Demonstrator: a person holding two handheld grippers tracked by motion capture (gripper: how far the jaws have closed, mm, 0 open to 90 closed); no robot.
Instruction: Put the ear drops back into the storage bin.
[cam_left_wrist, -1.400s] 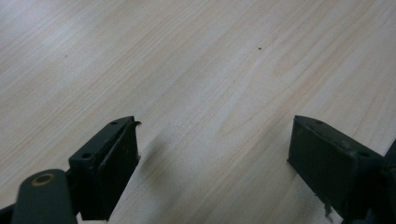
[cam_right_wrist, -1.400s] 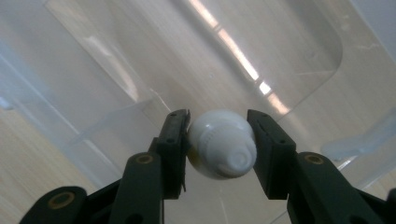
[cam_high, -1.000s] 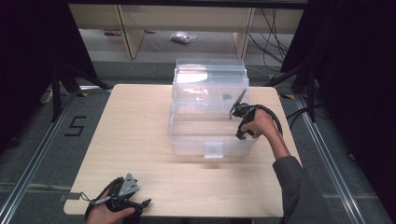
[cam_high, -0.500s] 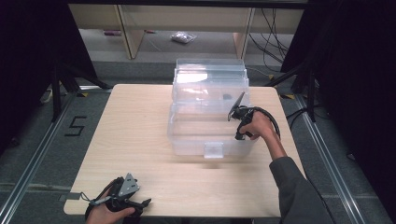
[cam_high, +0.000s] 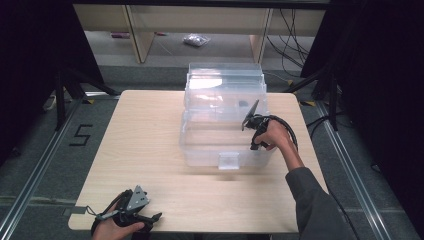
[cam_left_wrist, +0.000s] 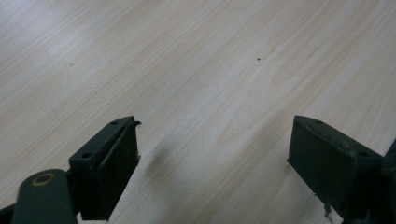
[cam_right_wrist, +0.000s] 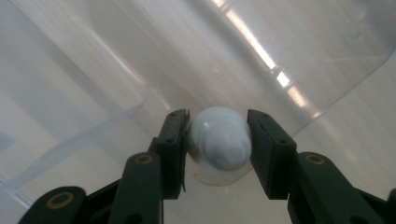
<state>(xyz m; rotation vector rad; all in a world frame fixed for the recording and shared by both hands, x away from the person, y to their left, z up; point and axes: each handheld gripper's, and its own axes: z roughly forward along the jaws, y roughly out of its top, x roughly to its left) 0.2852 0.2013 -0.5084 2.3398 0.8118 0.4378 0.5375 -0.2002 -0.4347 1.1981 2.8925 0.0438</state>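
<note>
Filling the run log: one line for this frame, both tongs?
left tongs: open, over bare table | right tongs: shut on pale round knob | clear bin: mid-table

Your right gripper (cam_high: 256, 131) has its jaw tips hidden behind the clear bin (cam_high: 225, 125) wall in the high view, so the grip can't be read there. In the right gripper view the white ball (cam_right_wrist: 219, 139) is blurred, and its lower part is hidden behind the jaws. Your left hand (cam_high: 117, 227) is cut off by the bottom edge.
</note>
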